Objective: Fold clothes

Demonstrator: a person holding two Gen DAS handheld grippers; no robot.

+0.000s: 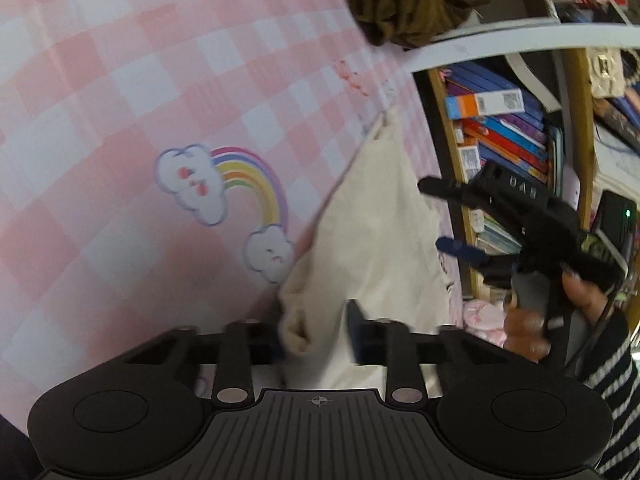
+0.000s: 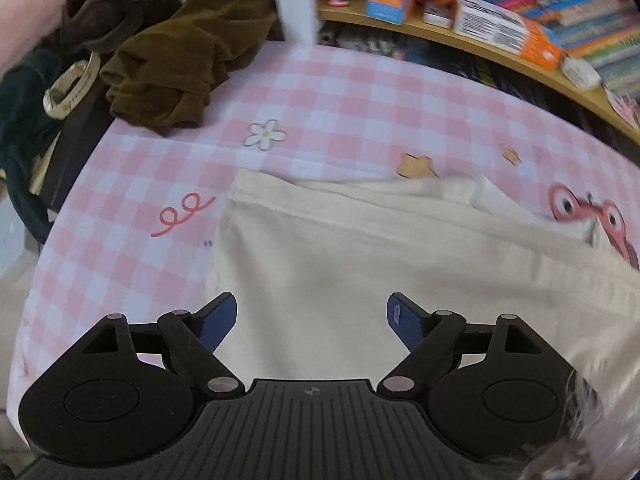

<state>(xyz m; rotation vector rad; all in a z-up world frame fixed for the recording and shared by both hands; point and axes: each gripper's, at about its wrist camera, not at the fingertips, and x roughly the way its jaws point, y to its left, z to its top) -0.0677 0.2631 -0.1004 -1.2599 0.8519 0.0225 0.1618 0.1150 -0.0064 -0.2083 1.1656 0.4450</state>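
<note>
pink checked cover (image 2: 340, 92), crowded bookshelf (image 2: 520, 4)

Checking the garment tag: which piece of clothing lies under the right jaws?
The cream garment, spread flat on the checked sheet; the brown garment lies crumpled farther off.

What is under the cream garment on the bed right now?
The cream garment lies on the pink checked sheet, partly covering a red cartoon print. Whatever else lies beneath is hidden.

Pink checked sheet (image 2: 320, 92); bookshelf (image 2: 500, 52) of colourful books (image 1: 508, 140).
</note>
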